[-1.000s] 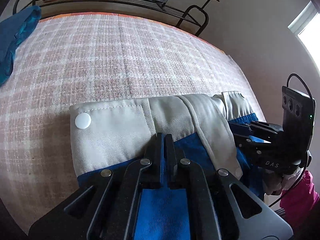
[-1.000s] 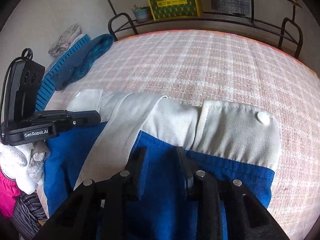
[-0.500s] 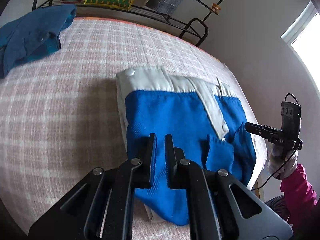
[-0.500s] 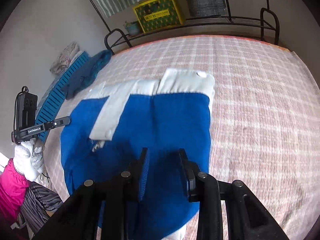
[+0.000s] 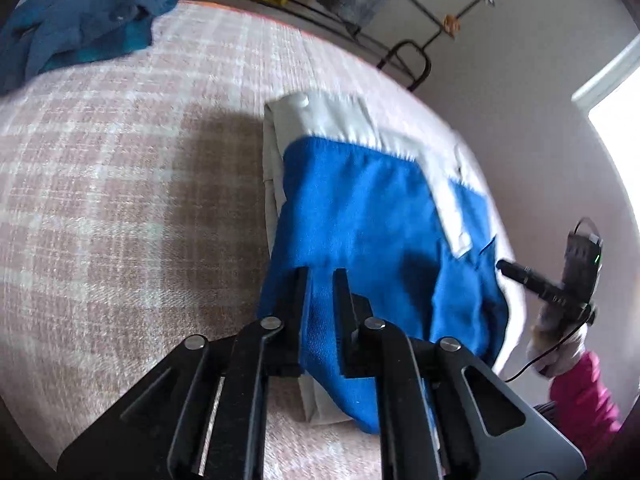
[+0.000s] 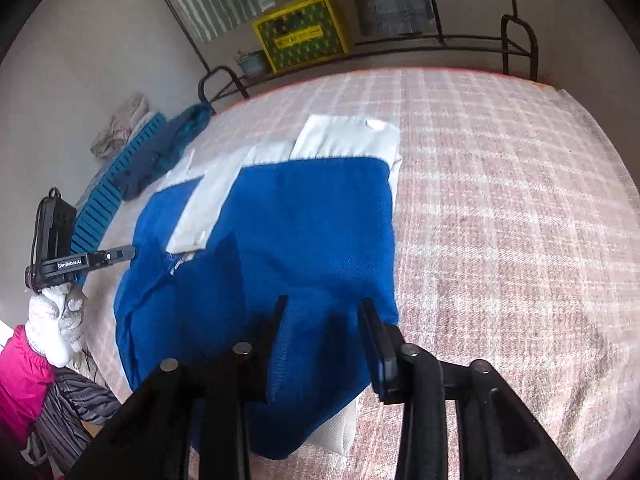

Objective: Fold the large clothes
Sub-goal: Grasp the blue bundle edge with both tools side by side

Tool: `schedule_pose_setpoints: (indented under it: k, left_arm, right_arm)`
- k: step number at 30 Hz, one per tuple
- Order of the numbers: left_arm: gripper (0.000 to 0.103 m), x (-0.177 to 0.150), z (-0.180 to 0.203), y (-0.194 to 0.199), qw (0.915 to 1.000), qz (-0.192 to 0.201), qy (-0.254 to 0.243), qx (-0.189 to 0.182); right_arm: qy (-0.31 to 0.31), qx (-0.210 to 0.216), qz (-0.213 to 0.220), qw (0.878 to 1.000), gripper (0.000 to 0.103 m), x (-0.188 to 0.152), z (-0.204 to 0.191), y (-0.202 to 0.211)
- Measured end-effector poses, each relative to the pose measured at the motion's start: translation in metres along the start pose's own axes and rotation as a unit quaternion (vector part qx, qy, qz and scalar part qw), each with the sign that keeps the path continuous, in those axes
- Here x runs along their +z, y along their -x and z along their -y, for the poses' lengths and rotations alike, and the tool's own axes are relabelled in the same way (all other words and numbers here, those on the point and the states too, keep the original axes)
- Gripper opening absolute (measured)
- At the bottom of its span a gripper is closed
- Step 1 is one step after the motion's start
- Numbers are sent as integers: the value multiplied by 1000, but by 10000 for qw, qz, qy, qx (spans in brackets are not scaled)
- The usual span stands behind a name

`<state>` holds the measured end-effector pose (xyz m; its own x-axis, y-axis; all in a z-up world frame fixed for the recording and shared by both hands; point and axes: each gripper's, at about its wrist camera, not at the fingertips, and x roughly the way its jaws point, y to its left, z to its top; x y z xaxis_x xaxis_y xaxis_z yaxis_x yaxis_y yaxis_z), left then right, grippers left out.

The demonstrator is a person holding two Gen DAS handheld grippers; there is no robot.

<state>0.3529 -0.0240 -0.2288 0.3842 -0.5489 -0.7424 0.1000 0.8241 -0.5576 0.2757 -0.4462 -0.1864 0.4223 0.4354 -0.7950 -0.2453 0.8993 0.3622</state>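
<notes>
A folded blue garment (image 5: 372, 220) with a white collar band and round snap lies on the pink checked bed cover (image 5: 120, 184). It also shows in the right wrist view (image 6: 288, 248). My left gripper (image 5: 320, 276) hovers over the garment's near left edge, jaws slightly apart with nothing between them. My right gripper (image 6: 322, 304) is open above the garment's near right corner, holding nothing. Each gripper appears in the other's view, the right one (image 5: 516, 272) and the left one (image 6: 120, 254).
A dark teal garment (image 5: 84, 28) lies at the bed's far left corner (image 6: 168, 152). A metal bed rail (image 6: 516, 36), a yellow box (image 6: 304, 36) and hanging cloths stand behind. A blue slatted item (image 6: 116, 184) lies at the left edge.
Both grippers let go of the garment and pulled back and up from it. The garment now lies folded, blue side up. The right jaws have opened wider.
</notes>
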Motion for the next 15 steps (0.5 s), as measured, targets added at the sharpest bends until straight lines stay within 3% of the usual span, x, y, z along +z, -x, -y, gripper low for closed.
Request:
schedule_pose_setpoints:
  k: [1, 2, 3, 7, 10, 15]
  left_arm:
    - [44, 1, -6, 5, 9996, 25, 201, -172]
    - [56, 3, -12, 8, 9988, 30, 380, -317]
    - [67, 6, -17, 10, 9978, 43, 529, -408]
    - [67, 14, -49, 10, 9873, 47, 1312, -895]
    - [67, 17, -67, -2, 9754, -151, 1812, -1244]
    - [67, 16, -77, -14, 9685, -319, 1950, -1517]
  right_arm:
    - [-85, 50, 208, 9997, 66, -3, 4, 8]
    - [-156, 141, 386, 9990, 79, -6, 9, 14]
    - [-218, 230, 476, 9984, 82, -8, 15, 16]
    - [-542, 105, 191, 9983, 81, -10, 35, 7]
    - [-862, 477, -137, 9950, 79, -7, 54, -2]
    - [-1139, 875, -346, 9890, 79, -5, 67, -15]
